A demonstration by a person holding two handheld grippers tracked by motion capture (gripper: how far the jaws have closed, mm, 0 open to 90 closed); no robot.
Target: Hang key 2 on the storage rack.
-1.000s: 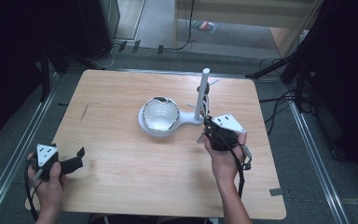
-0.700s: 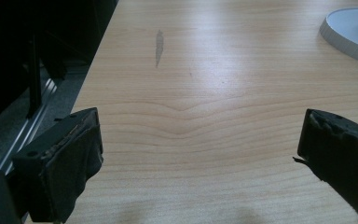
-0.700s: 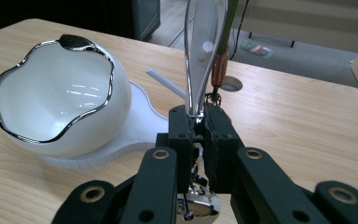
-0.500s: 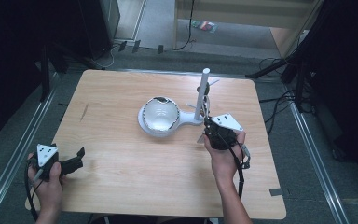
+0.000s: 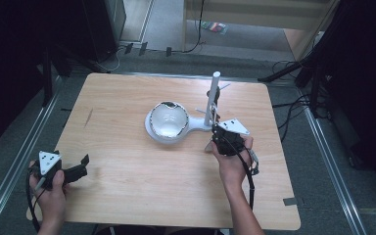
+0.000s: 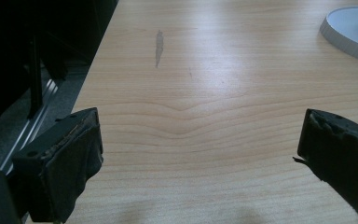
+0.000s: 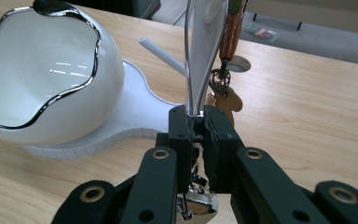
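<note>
The right claw [image 7: 195, 122] is clamped on a thin chrome piece, seemingly a spoon handle [image 7: 196, 56]; its lower end is hidden behind the jaws, and a shiny rounded part shows blurred beneath them. It stands just right of the white bowl [image 5: 167, 119], beside the white post [image 5: 212, 98] where a keychain [image 7: 223, 95] hangs. The left claw [image 6: 200, 154] gapes wide and holds nothing, over bare table [image 5: 127, 186] well left of the bowl.

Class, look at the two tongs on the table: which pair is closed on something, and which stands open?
The right tongs are shut on a shiny metal spoon beside the white bowl. The left tongs stand wide open over bare table.
</note>
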